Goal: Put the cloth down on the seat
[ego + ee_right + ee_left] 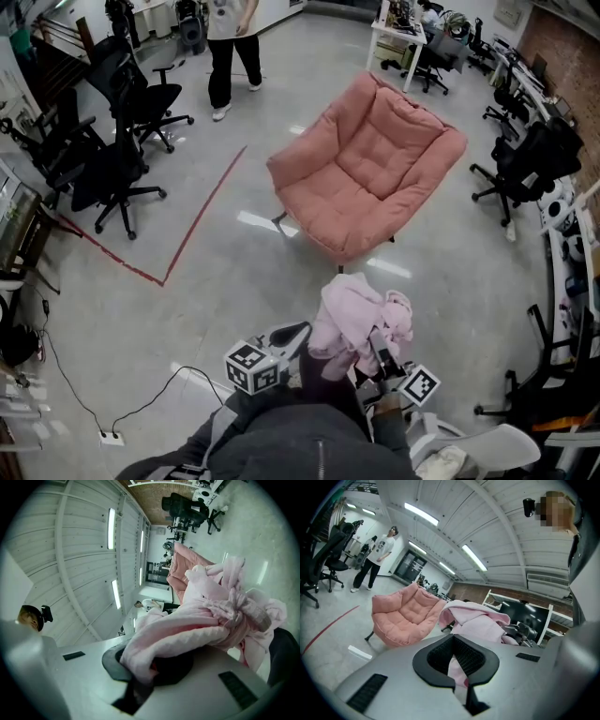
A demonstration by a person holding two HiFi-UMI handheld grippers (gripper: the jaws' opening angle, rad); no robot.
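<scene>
While we hold the pink cloth [358,317] up in the air, the pink seat [370,173] stands well apart in front of us.
Our left gripper [457,679] is squeezed tight on a thin bit of the cloth, and our right gripper [143,670] is squeezed tight on a fat bunch (it spills over the jaws). The cloth hangs between both grippers, above the grey floor [187,309]. A person [232,47] stands well past the seat.

Black office chairs [111,169], red floor tape [202,217]
</scene>
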